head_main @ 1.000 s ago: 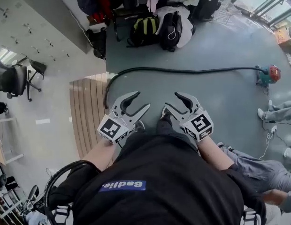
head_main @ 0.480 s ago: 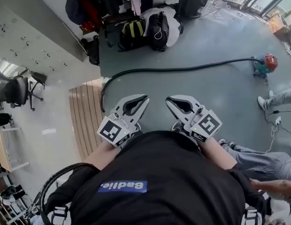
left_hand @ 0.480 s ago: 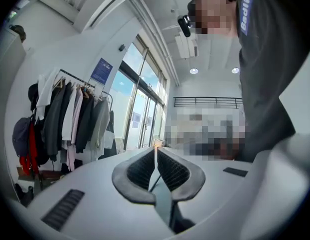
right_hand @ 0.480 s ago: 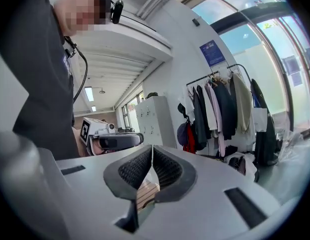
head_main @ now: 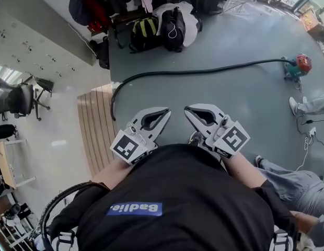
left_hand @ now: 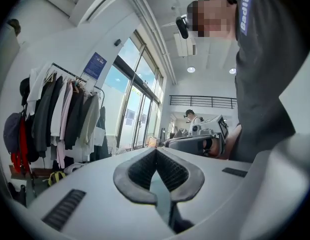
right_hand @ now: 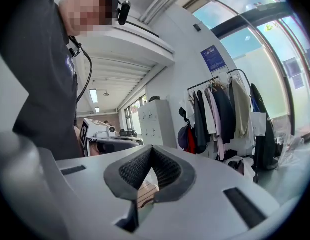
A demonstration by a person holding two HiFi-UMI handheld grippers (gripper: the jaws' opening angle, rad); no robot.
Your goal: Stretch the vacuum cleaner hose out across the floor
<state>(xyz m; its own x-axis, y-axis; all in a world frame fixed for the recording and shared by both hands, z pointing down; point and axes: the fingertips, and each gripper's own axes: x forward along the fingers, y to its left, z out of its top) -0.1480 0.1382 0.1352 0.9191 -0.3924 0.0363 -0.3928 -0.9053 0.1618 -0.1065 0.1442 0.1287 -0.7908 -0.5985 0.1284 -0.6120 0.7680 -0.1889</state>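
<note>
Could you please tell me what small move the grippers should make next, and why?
Probably open the left gripper and reach down for the hose end beside the wooden decking. Both it and the right gripper are shut on nothing, and that end curls back while the rest runs straight to the vacuum cleaner.

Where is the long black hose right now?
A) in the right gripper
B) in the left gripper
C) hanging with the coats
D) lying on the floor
D: the hose lies along the gray floor, apart from the left gripper and right gripper, both shut empty.
</note>
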